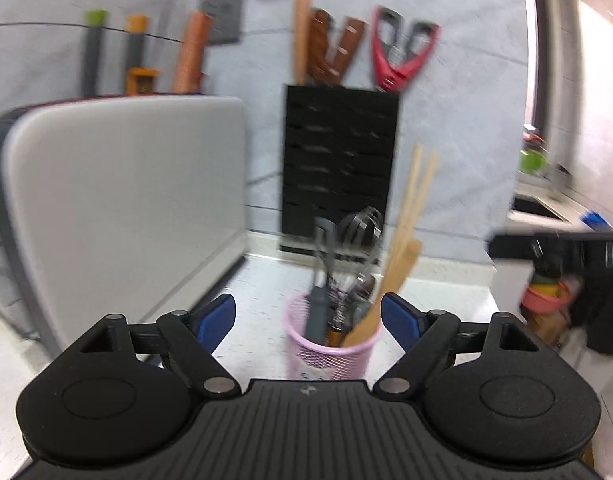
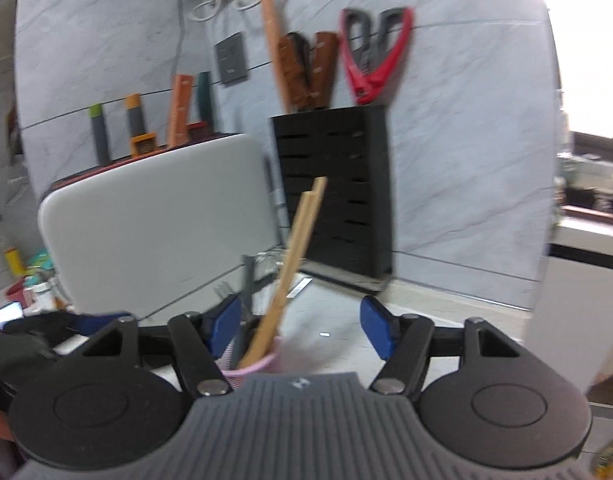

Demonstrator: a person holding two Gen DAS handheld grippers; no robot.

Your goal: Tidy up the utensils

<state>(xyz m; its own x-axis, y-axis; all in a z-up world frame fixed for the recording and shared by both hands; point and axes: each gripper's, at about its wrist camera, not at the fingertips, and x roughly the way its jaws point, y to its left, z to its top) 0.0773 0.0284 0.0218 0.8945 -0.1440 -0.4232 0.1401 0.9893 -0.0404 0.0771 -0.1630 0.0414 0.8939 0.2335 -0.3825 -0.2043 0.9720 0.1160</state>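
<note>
Fingers [image 1: 216,320] spread, pink cup [image 1: 330,354] between.

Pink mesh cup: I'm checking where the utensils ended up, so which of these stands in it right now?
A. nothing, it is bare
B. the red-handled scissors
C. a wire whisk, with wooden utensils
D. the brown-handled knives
C: the left wrist view shows a wire whisk and wooden utensils standing in the pink mesh cup, while the red-handled scissors and brown-handled knives stick out of the black knife block behind.
</note>
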